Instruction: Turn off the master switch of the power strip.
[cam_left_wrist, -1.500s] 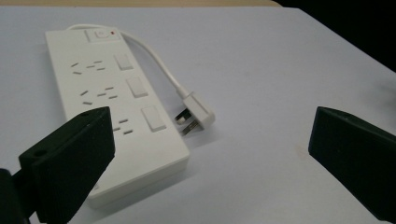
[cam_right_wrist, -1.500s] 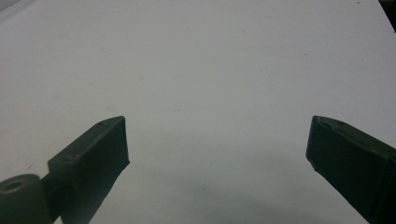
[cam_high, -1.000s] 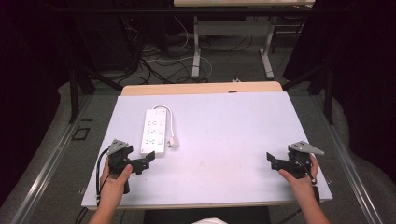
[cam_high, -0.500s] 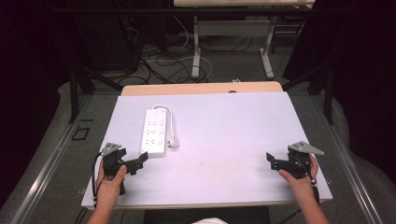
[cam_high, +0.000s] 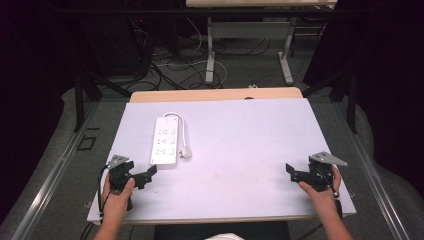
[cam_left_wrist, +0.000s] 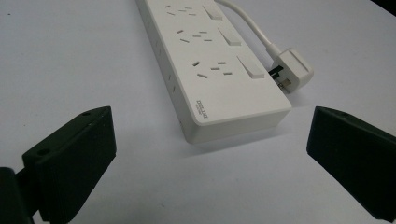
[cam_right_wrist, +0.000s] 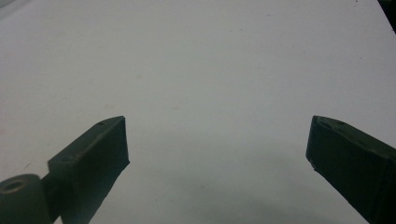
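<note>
1. Since a second before, the left gripper (cam_high: 145, 176) had slid back toward the table's (cam_high: 240, 150) near-left corner in the high view, while the right gripper (cam_high: 295, 173) kept its place at the near-right edge.
2. From the left gripper view, its jaws stood wide apart, gripping nothing, with the white power strip (cam_left_wrist: 212, 70) just ahead and its plug (cam_left_wrist: 292, 70) lying beside it.
3. From the right gripper view, its jaws gaped over bare tabletop, holding nothing.

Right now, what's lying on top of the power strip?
Nothing lies on the white power strip: its sockets and switches are bare. Its own plug lies beside it on the table, cable looping back. Its underside, flat on the table, is covered.
</note>
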